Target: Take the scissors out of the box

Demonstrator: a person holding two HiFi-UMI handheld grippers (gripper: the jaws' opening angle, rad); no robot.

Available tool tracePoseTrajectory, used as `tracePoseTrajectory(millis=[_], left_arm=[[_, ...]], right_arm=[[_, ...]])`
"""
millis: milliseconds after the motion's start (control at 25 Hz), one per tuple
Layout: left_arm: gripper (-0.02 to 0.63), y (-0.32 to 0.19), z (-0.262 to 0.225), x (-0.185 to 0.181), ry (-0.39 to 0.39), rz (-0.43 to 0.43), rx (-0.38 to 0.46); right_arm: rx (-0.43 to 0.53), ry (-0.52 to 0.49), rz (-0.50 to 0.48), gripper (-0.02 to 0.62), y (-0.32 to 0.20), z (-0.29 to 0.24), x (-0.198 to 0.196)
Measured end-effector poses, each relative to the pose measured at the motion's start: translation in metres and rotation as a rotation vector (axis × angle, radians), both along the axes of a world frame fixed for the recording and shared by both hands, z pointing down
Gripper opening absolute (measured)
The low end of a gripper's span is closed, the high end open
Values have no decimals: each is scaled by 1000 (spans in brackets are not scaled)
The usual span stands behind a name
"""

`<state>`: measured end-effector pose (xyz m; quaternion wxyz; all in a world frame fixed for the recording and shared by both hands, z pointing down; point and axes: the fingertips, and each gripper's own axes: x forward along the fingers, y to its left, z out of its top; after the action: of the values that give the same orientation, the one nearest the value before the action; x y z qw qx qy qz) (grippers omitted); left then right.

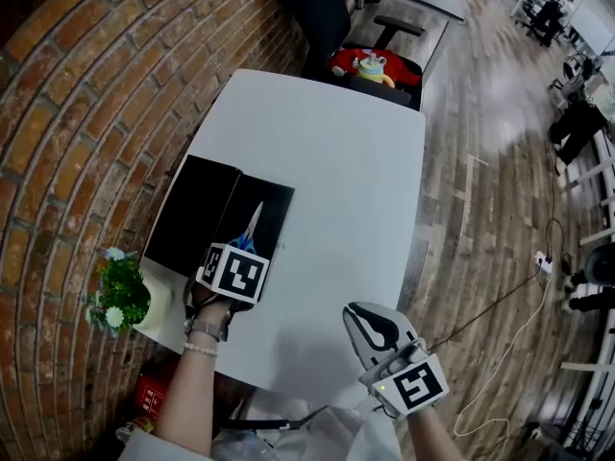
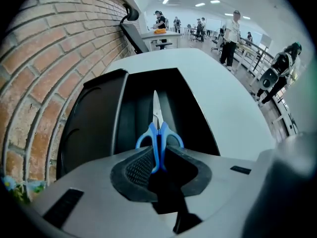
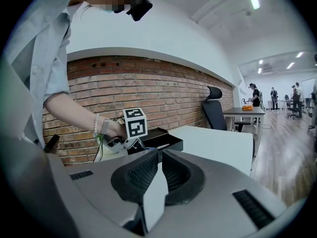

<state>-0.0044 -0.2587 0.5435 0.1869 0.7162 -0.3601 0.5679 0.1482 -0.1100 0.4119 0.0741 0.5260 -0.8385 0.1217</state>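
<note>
On your far left a brick wall (image 1: 77, 113) runs alongside the white table (image 1: 336, 152), and a small potted plant (image 1: 120, 296) sits at the table's near corner against it. Just right of the plant lies the open black box (image 1: 276, 209), its lid (image 1: 192, 214) folded out toward the bricks. The scissors (image 2: 158, 133) lie in the box, blades pointing away from you. Your left gripper (image 2: 158, 157) points steeply down into the box, clenched on the blue handles. The rest of the tabletop is bare white.

Your right gripper (image 1: 357, 315) hovers by the near right corner, jaws pressed together with nothing between them. Beyond the table's far end stands a black chair (image 1: 384, 65) with something red on the seat. To the right the wood floor (image 1: 480, 209) opens into an office where people (image 2: 230, 36) stand among desks.
</note>
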Motion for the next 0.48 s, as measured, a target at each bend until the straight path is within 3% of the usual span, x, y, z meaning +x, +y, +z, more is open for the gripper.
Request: tracePoseTrajectory(millis=[480], left_arm=[[91,12,-69,0,240,-17,208]], right_arm=[[46,31,-30,55,3,-28,-17]])
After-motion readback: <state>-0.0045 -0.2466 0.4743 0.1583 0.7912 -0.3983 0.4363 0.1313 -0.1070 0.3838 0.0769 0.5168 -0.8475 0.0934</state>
